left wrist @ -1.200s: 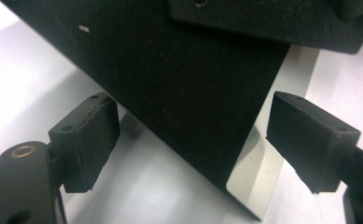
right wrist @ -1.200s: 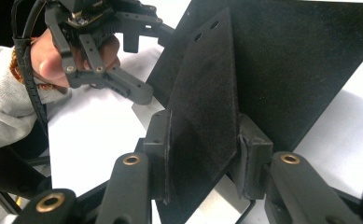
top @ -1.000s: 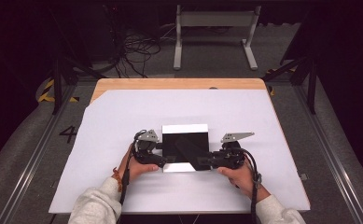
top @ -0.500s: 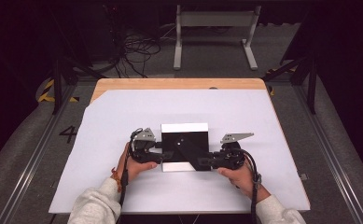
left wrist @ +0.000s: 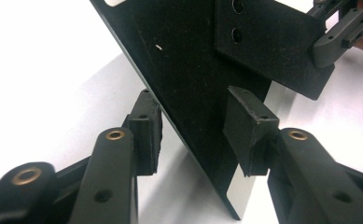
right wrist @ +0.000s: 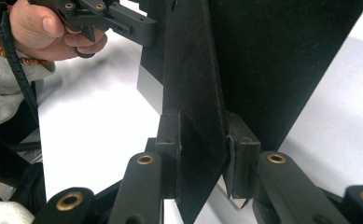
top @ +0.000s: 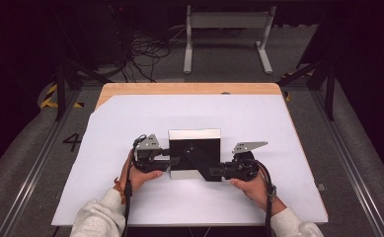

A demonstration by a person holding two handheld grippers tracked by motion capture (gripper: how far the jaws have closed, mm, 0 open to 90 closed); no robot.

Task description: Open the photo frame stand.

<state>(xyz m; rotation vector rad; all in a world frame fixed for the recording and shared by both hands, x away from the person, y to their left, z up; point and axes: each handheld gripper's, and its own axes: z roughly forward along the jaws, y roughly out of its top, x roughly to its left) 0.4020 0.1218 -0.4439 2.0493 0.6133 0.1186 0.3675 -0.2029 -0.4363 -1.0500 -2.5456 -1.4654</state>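
Both hand-held grippers have just been closing on the black folding panel (top: 195, 153), lying mid-bench on white paper (top: 278, 197). Nearest, the right hand-held gripper (right wrist: 202, 158) is clamping the panel's raised flap (right wrist: 193, 93) at its near corner; the left hand-held gripper (left wrist: 193, 135) is straddling the left edge, pads (left wrist: 249, 135) not yet pressing. It is looking thin, stiff and light, best taken by edges. Farther off, wooden bench (top: 179, 89) edge, cables (top: 145, 54) and a metal stand (top: 226, 29) are sitting on dark floor.

Black frame's (left wrist: 193, 70) top and lower corner beyond left gripper view's edges
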